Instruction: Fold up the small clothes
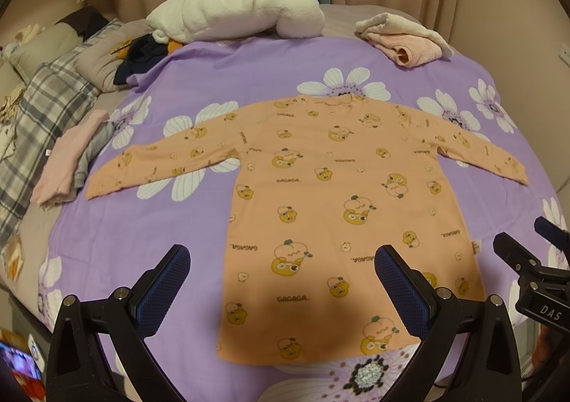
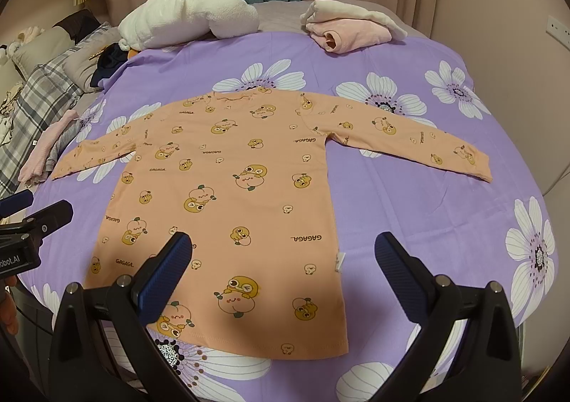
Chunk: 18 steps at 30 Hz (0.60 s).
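1. Your left gripper (image 1: 281, 281) sits at the bottom of its view with both blue-padded fingers spread wide and nothing between them; it hangs over the lower left part of the shirt's body.
2. Your right gripper (image 2: 283, 277) is just as wide apart and equally empty, low in its own view above the shirt's hem and right edge.
3. Beyond both tools, the orange shirt (image 1: 331, 209) lies flat across the middle of the frame on the purple bedspread (image 1: 160, 241), neck toward the top, hem nearest you, both sleeves stretched straight out to either side.
4. Judging by that, you have this shirt spread out but no fold made: sleeves and body are all left to do.
5. At the left edge, small pink and grey clothes (image 1: 67, 163) lie in a low stack, seemingly folded already.
6. At the upper right, a pink and cream bundle (image 1: 402, 38) looks loosely heaped; whether it awaits folding is unclear.
7. A white fluffy blanket (image 1: 235, 10) sits at the top centre.
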{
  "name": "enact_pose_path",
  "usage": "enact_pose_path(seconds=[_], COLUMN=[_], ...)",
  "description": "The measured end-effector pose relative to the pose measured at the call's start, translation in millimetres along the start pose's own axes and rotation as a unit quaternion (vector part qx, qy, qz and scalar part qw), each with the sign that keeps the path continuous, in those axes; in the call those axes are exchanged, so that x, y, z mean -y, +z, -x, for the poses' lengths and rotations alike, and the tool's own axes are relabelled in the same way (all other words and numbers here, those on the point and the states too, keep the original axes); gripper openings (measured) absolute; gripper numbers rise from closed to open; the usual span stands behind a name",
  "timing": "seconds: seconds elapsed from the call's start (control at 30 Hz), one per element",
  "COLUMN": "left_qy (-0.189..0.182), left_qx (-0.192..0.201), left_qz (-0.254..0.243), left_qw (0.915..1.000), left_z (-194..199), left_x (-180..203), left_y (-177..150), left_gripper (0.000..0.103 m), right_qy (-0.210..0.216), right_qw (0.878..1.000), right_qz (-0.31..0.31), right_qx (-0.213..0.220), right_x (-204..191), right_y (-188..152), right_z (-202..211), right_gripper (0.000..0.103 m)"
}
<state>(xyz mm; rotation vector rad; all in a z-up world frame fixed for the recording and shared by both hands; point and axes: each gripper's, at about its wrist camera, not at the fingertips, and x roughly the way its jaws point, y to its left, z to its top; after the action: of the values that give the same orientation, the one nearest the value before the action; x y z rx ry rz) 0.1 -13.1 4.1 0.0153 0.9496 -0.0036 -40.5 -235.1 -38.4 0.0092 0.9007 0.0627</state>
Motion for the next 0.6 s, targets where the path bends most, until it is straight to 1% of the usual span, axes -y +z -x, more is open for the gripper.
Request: enact_pose_path(seconds=[0.6], left_qy=[-0.004], left_qx=[-0.001], left_qz=[0.002], left_qw=[1.0000], left_z=[-3.0], left_x=[-0.4], left_y=[-3.6], left_gripper=[0.102], right_qy=[0.000], right_qw=[1.000], right_qz=[0.000], right_qx=[0.004], right_x=[0.5], right_y=[-1.3], right_z=[-0.6], right_gripper=[0.103])
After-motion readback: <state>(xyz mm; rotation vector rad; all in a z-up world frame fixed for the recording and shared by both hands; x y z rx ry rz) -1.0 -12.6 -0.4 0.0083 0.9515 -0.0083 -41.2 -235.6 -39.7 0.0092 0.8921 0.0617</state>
